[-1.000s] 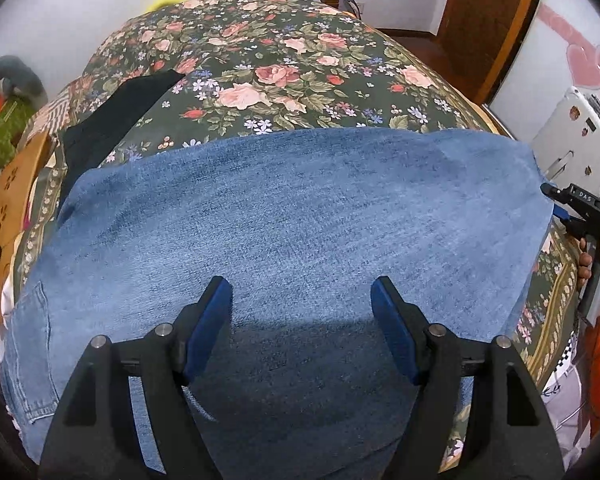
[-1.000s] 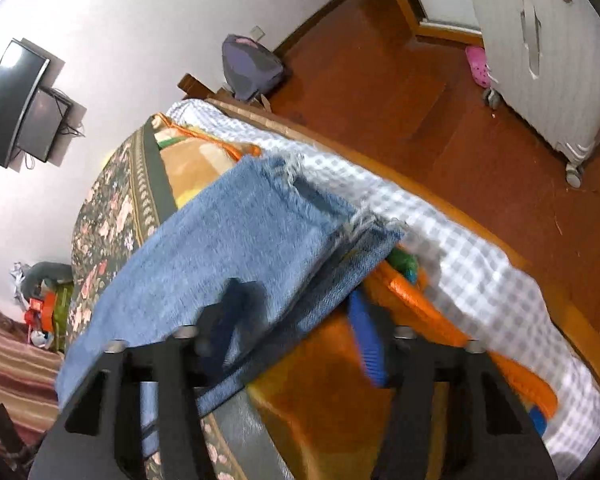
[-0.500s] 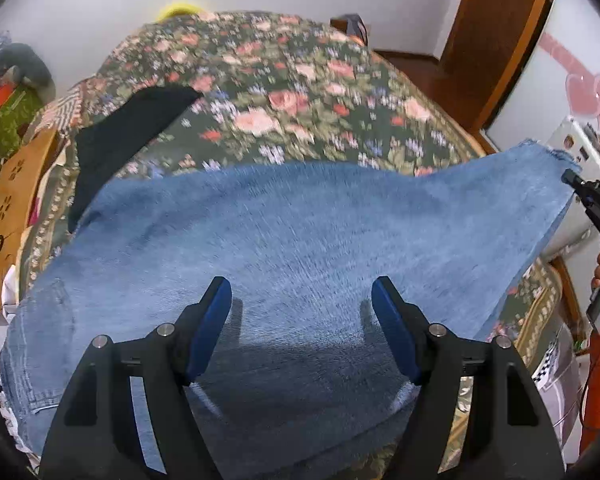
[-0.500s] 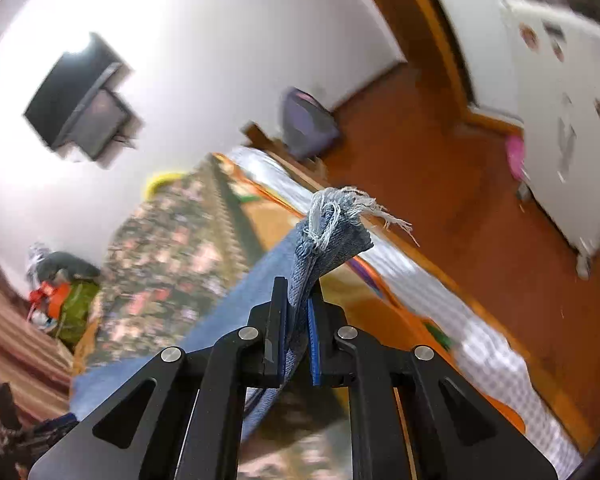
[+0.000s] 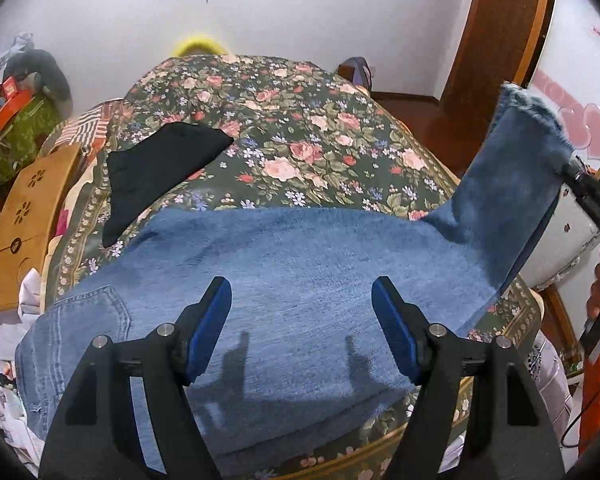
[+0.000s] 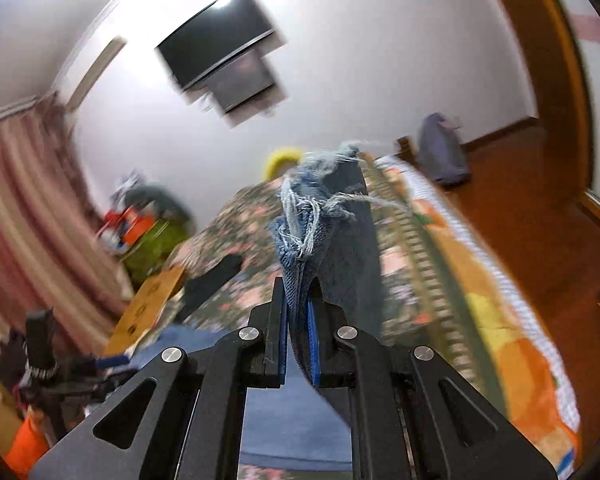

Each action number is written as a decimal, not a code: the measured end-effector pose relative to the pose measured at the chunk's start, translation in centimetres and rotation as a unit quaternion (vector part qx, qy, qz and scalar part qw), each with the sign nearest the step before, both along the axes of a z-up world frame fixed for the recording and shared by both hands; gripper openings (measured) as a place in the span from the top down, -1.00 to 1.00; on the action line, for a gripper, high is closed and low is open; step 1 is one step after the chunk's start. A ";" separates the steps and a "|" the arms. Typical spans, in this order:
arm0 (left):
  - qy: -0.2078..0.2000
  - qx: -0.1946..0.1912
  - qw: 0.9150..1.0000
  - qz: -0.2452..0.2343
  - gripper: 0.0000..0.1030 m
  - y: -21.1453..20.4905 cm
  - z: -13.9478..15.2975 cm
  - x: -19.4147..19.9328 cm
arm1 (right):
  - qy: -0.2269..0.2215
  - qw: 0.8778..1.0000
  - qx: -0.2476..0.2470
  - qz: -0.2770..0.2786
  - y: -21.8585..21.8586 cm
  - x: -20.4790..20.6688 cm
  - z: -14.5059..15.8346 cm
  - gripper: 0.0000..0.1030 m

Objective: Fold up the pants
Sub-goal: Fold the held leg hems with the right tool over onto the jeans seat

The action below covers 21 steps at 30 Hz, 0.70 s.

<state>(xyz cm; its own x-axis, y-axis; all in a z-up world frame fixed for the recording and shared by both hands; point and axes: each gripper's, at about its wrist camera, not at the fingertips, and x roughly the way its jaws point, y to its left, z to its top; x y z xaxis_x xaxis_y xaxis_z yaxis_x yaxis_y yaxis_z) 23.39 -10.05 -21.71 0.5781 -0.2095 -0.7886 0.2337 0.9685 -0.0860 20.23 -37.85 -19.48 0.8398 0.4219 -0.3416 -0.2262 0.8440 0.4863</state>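
Note:
Blue jeans (image 5: 292,280) lie across the near end of a floral bedspread (image 5: 292,120), back pocket at the left. My left gripper (image 5: 302,320) is open and empty, hovering just above the jeans' middle. My right gripper (image 6: 298,300) is shut on the frayed leg hems (image 6: 308,220) and holds them raised in the air. In the left wrist view the lifted leg end (image 5: 516,168) rises at the right, with the right gripper (image 5: 592,196) at its edge.
A black garment (image 5: 160,168) lies on the bed's left side. A wooden headboard piece (image 5: 24,216) stands at the left. A TV (image 6: 220,56) hangs on the wall. A white cabinet (image 5: 568,236) and a wooden door frame (image 5: 500,40) are on the right.
The right gripper closed on the jeans' leg hems and lifted them off the bed's right side. The left gripper stayed open and drew back a little above the jeans.

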 end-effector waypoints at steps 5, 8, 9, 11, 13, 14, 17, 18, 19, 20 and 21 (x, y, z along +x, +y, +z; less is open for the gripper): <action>-0.008 -0.007 1.000 0.007 -0.41 1.1 0.4 -0.5 | 0.028 0.997 -0.016 0.071 4.8 1.2 -2.2 0.85; -0.008 -0.014 1.000 0.013 -0.41 1.7 0.4 -0.6 | 0.049 0.992 -0.024 0.111 7.6 1.7 -3.8 0.85; -0.008 -0.015 1.000 0.015 -0.41 2.0 0.3 -0.7 | 0.053 0.991 -0.026 0.118 8.2 1.7 -4.1 0.85; -0.008 -0.018 1.000 0.019 -0.41 2.4 0.3 -0.7 | 0.068 0.987 -0.033 0.143 10.3 2.1 -5.3 0.85; -0.006 -0.020 1.000 0.022 -0.41 2.9 0.1 -0.7 | 0.084 0.982 -0.042 0.165 12.2 2.4 -6.5 0.85; -0.004 -0.020 1.000 0.023 -0.41 3.0 0.0 -0.7 | 0.090 0.980 -0.045 0.171 12.8 2.6 -7.0 0.85; -0.002 -0.021 0.999 0.028 -0.41 3.5 -0.1 -0.6 | 0.117 0.973 -0.056 0.189 14.4 3.4 -8.6 0.84; -0.001 -0.023 0.999 0.029 -0.41 3.7 -0.1 -0.5 | 0.125 0.971 -0.060 0.193 14.7 3.5 -9.0 0.80; -0.001 -0.024 0.999 0.029 -0.41 3.8 -0.1 -0.5 | 0.131 0.969 -0.065 0.199 15.1 3.7 -9.3 0.77; 0.000 -0.025 0.999 0.029 -0.41 3.8 -0.1 -0.4 | 0.137 0.967 -0.074 0.204 15.3 3.8 -9.5 0.75; 0.001 -0.026 0.999 0.029 -0.41 3.7 -0.1 -0.3 | 0.136 0.966 -0.076 0.207 15.4 3.6 -9.4 0.74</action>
<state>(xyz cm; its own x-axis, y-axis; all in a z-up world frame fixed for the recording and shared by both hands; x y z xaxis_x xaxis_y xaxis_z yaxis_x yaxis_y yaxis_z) 23.11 -6.32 -21.79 0.5894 -0.2161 -0.7784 0.1773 0.9747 -0.1364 23.80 -22.47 -28.93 0.4807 0.6293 -0.6106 -0.4404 0.7754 0.4525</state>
